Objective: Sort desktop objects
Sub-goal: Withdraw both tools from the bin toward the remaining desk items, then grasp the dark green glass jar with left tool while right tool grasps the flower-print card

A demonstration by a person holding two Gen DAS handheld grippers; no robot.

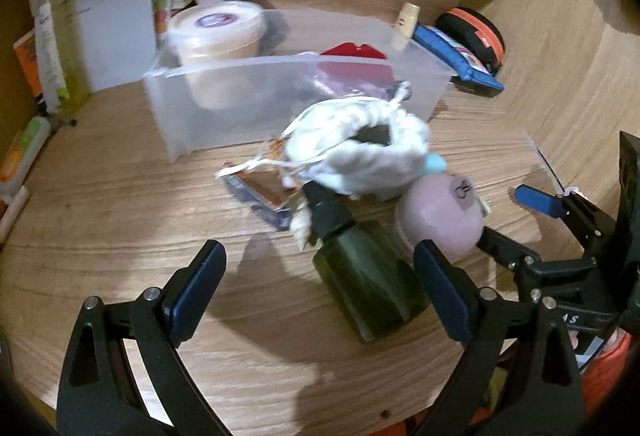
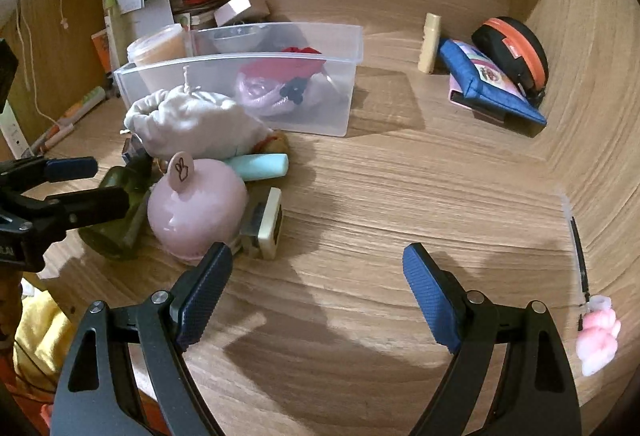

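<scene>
A clear plastic bin (image 1: pixel 224 104) stands on the wooden desk and holds a tub and red and pink items; it also shows in the right wrist view (image 2: pixel 344 76). In front of it lies a pile: a white drawstring pouch (image 1: pixel 360 152), a dark green spray bottle (image 1: pixel 368 276), a pink round object (image 1: pixel 440 220), a teal tube (image 2: pixel 260 166). My left gripper (image 1: pixel 320 276) is open, its fingers either side of the green bottle. My right gripper (image 2: pixel 316 288) is open and empty over bare desk, right of the pink round object (image 2: pixel 196 212).
A blue pouch (image 2: pixel 488 84), an orange-black case (image 2: pixel 516 52) and a cream tube (image 2: pixel 430 42) sit at the back right. Boxes and papers (image 1: pixel 100 8) crowd the back left. A pen with a pink charm (image 2: pixel 596 336) lies at the right. Wooden walls enclose the desk.
</scene>
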